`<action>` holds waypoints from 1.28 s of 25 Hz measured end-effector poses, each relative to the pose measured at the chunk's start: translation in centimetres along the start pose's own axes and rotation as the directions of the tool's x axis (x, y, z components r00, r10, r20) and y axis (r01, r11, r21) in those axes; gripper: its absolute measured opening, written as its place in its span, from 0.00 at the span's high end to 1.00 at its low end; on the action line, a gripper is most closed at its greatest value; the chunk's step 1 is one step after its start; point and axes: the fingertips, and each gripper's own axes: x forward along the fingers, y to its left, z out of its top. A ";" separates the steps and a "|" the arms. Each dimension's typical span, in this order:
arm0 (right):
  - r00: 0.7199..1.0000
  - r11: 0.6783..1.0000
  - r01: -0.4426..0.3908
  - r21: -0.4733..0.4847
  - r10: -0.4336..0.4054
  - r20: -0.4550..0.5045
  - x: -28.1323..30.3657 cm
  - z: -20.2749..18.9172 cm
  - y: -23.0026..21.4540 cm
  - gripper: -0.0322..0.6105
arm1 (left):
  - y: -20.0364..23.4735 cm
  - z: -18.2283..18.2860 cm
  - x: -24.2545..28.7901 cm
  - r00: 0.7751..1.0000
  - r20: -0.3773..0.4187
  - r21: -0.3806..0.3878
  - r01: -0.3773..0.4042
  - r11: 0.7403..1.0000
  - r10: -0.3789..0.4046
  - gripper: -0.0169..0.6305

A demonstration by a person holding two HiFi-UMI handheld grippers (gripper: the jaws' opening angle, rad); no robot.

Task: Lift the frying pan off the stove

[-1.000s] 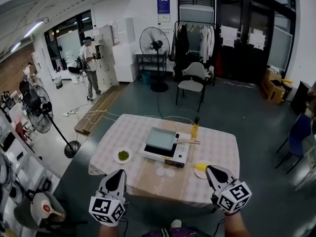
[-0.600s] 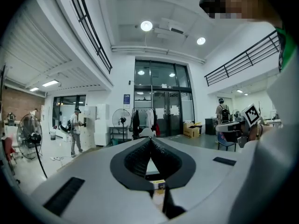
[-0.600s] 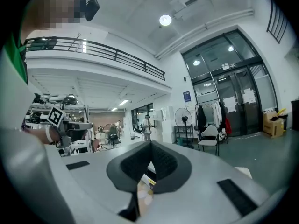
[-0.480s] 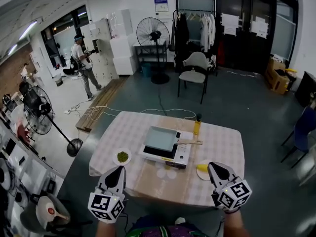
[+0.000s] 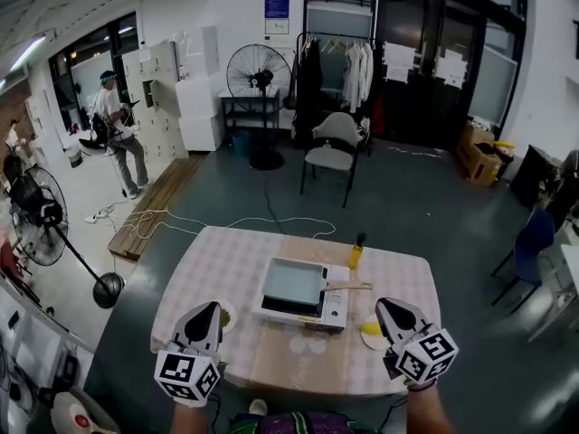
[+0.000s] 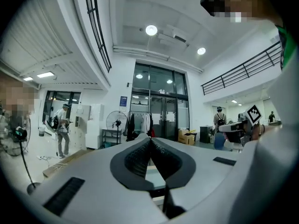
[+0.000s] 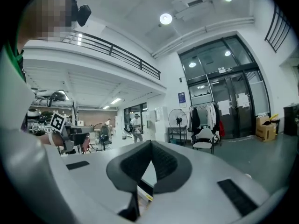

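Note:
A square grey-blue frying pan with a wooden handle pointing right sits on a white portable stove in the middle of the checkered table. My left gripper hovers over the table's front left, well short of the stove. My right gripper hangs over the front right, apart from the handle. Both are shut and hold nothing. In the left gripper view the left gripper has its jaws pressed together, and a strip of the pan shows below them. The right gripper looks the same in its own view.
A yellow bottle stands behind the stove. A plate with something yellow lies by my right gripper; a plate with greens peeks out beside my left. A chair, standing fans and a person are across the room.
The head view has shifted, so the table sits lower and more to the centre. Both grippers keep their places at the front edge, still shut. The person at the back left has walked left.

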 end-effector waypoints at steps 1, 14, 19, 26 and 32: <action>1.000 1.000 0.005 -0.004 -0.005 0.006 0.8 0.6 0.5 0.94 | 0.9 0.4 0.4 1.000 0.005 -0.009 0.012 1.000 -0.012 0.94; 0.996 0.996 0.086 -0.019 -0.086 0.006 8.6 -1.2 5.6 0.94 | 9.3 -0.5 4.6 0.985 -0.001 -0.003 0.174 0.985 -0.174 0.94; 1.000 0.990 -0.012 -0.142 0.010 -0.015 10.8 0.0 6.2 0.49 | 9.6 0.2 6.4 0.984 0.026 -0.019 0.177 0.984 -0.176 0.94; 0.985 0.963 -0.136 -0.232 0.106 -0.135 12.3 -1.8 5.5 0.04 | 7.9 -0.9 6.9 0.986 0.007 -0.040 0.168 0.985 -0.168 0.94; 0.957 0.942 -0.223 -0.251 0.162 -0.242 14.0 -3.9 3.5 0.04 | 6.7 -2.2 7.0 0.988 -0.014 -0.056 0.156 0.986 -0.157 0.94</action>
